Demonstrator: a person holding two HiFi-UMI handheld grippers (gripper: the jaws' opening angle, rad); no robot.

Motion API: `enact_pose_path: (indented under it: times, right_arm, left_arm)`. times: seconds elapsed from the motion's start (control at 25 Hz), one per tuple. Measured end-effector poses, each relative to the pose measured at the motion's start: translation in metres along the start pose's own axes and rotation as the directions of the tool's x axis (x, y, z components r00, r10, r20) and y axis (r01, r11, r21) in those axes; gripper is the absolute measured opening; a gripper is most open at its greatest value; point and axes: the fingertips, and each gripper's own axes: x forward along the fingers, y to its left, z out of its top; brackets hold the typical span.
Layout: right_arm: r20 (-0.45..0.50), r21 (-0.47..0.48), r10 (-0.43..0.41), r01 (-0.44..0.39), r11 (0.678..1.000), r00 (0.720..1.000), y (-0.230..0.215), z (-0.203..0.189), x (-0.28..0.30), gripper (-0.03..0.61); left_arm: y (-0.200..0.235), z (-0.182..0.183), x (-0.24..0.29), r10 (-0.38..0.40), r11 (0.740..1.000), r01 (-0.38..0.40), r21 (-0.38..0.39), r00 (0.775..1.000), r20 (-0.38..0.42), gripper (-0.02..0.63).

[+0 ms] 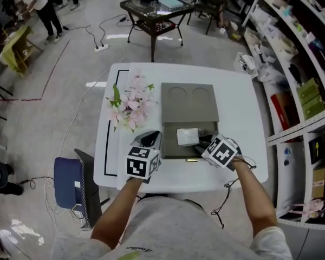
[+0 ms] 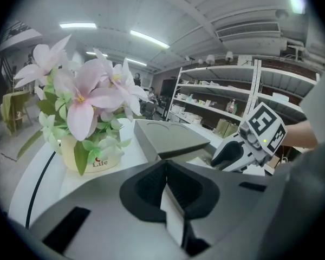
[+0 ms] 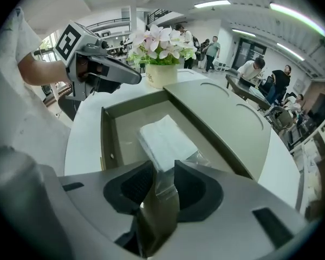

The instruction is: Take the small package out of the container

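Note:
The small package, white in clear wrap, lies inside the open grey container on the white table. In the right gripper view the package lies flat on the container's floor, and its clear wrapper end reaches in between the jaws of my right gripper, which stand open on either side of it. My right gripper leans over the container's near right corner. My left gripper sits at the container's near left corner, shut with nothing in it.
The container's lid lies open towards the far side. A pot of pink flowers stands left of the container. A small gold-coloured thing lies by the table's front edge. A blue chair stands at the left, shelves at the right.

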Motion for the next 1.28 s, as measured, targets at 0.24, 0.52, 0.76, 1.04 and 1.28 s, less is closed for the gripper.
enact_pose_path:
  times: [0.24, 0.52, 0.76, 1.04, 1.28]
  right_arm:
    - [-0.010, -0.001, 0.007, -0.007, 1.000, 1.000, -0.003, 0.000, -0.002, 0.033]
    - [0.018, -0.044, 0.057, -0.056, 0.997, 0.998, 0.007, 0.001, -0.005, 0.006]
    - [0.099, -0.067, 0.073, -0.066, 0.996, 0.992, 0.012, 0.006, -0.023, 0.006]
    - [0.265, -0.028, 0.040, -0.034, 0.999, 0.963, 0.008, 0.012, -0.059, 0.006]
    - [0.377, 0.019, 0.009, -0.017, 1.000, 0.926, 0.001, 0.011, -0.093, 0.006]
  left_arm:
    - [-0.003, 0.003, 0.008, -0.022, 1.000, 0.022, -0.011, 1.000, 0.003, 0.005]
    - [-0.009, 0.001, 0.009, -0.014, 1.000, 0.014, -0.001, 1.000, -0.011, 0.005]
    - [-0.021, 0.004, 0.003, 0.030, 0.999, -0.030, 0.017, 1.000, -0.005, 0.005]
    - [-0.038, 0.015, -0.007, 0.100, 0.995, -0.100, 0.021, 0.995, 0.032, 0.005]
    - [-0.061, 0.030, -0.015, 0.128, 0.991, -0.131, 0.038, 0.989, 0.071, 0.005]
